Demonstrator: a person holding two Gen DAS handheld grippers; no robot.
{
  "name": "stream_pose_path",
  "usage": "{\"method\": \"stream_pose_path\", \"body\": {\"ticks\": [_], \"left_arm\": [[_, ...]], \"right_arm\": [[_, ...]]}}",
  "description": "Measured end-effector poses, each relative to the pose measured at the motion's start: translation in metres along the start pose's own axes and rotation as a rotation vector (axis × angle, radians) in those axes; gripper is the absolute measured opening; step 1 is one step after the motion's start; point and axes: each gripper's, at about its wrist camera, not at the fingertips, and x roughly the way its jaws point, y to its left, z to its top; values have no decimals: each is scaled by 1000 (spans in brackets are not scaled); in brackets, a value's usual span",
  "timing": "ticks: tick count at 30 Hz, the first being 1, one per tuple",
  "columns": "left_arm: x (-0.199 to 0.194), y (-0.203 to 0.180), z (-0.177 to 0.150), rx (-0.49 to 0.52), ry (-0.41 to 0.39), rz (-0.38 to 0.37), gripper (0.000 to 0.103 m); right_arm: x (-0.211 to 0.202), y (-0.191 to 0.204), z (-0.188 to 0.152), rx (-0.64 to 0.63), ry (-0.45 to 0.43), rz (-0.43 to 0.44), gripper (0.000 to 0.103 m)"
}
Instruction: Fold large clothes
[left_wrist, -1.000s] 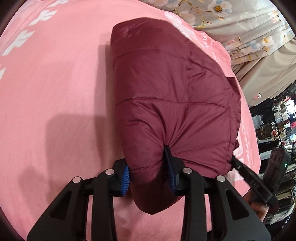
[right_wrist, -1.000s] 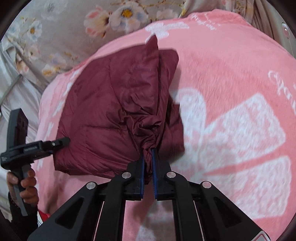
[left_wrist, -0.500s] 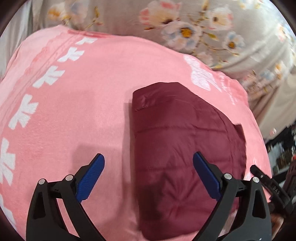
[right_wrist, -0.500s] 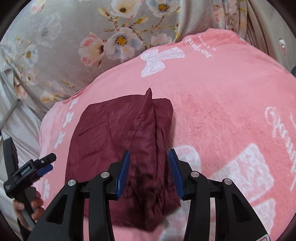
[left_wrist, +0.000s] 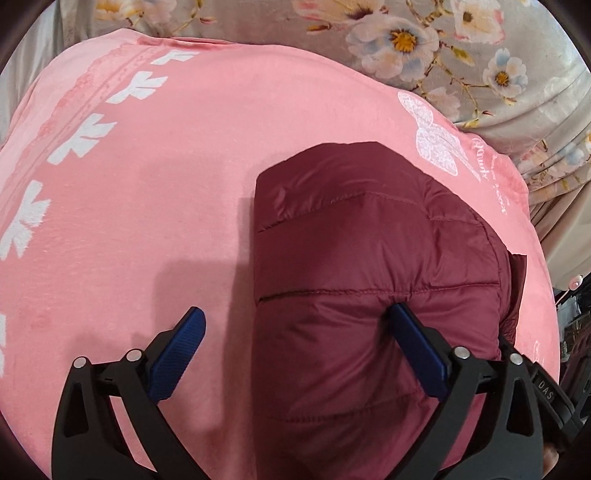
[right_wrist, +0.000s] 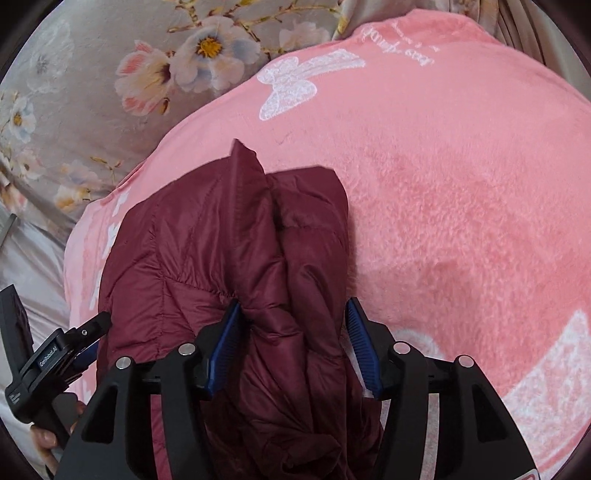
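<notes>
A maroon quilted puffer jacket (left_wrist: 369, 280) lies folded into a compact bundle on the pink blanket (left_wrist: 147, 192). My left gripper (left_wrist: 297, 314) is open wide over the jacket's near left edge, its right pad (left_wrist: 417, 347) over the fabric and its left pad (left_wrist: 177, 350) over the blanket. In the right wrist view the jacket (right_wrist: 221, 243) shows its bunched, creased side. My right gripper (right_wrist: 291, 317) is open, its pads straddling the bunched folds, gripping nothing. The left gripper (right_wrist: 55, 354) shows at the left edge there.
The pink blanket (right_wrist: 461, 192) with white butterfly and leaf prints covers the bed. A grey floral sheet (left_wrist: 424, 48) lies beyond it, also in the right wrist view (right_wrist: 92, 81). The blanket's edge drops off at the far right of the left view.
One second ago both grippers were shut on the jacket. They let go, opened and pulled back; since half a second ago both have moved closer over the jacket again, still open.
</notes>
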Motion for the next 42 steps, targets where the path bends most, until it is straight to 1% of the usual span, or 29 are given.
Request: {"method": "stream_pose_path", "body": {"ticks": [3,8,11,15,18,19,20,21,22,23,24,25,26,28,29,31,33,34,36,40,42], "left_arm": [[9,-1,-1,5,15,-10,98],[20,-1,-2,2,34,-27,98],[26,0,-5,2,41,-40,98],[35,6,-7,-21,64,-90,98],[36,8,-8,-9,50,-116,98],[36,8,-9,-1,43,-124,98],[36,9,-9,1,40,-134,98],[35,10,-9,3,39,-146,98],[35,11,-8,8,42,-160,98],[35,11,-7,13,45,-171,98],[33,10,-7,22,46,-194,88],[30,7,-6,37,51,-228,77],[27,5,-5,44,51,-226,73],[18,-2,-3,79,45,-221,58],[14,-4,-2,89,42,-222,55],[0,-9,1,108,33,-250,42],[-22,-16,4,132,12,-309,39],[-35,-21,5,152,-6,-325,39],[-58,-31,7,195,-53,-341,39],[-120,-49,16,286,-192,-383,39],[-146,-52,22,314,-256,-401,39]], "right_arm": [[6,-7,-3,8,3,27,60],[9,-1,-5,-35,-9,12,62],[10,0,-8,-46,-28,21,63],[10,-3,-11,-47,-40,54,65],[12,-3,-10,-54,-19,86,65],[12,-3,-10,-56,-12,100,63],[14,-3,-9,-51,6,139,55],[17,-4,-8,-31,26,174,53],[19,-4,-7,-19,37,189,52],[21,-4,-6,-16,46,201,48],[22,-4,-5,-18,54,215,46],[22,-4,-4,-18,56,222,39],[20,-3,-3,-18,53,227,31],[10,2,-3,-34,34,231,21],[4,4,-4,-42,19,234,18],[-10,9,-7,-52,-13,252,17],[-31,18,-11,-79,-59,267,17],[-39,21,-12,-92,-79,270,17],[-66,35,-13,-130,-146,290,17],[-122,67,-10,-201,-291,314,17],[-148,84,-7,-240,-366,333,17]]}}
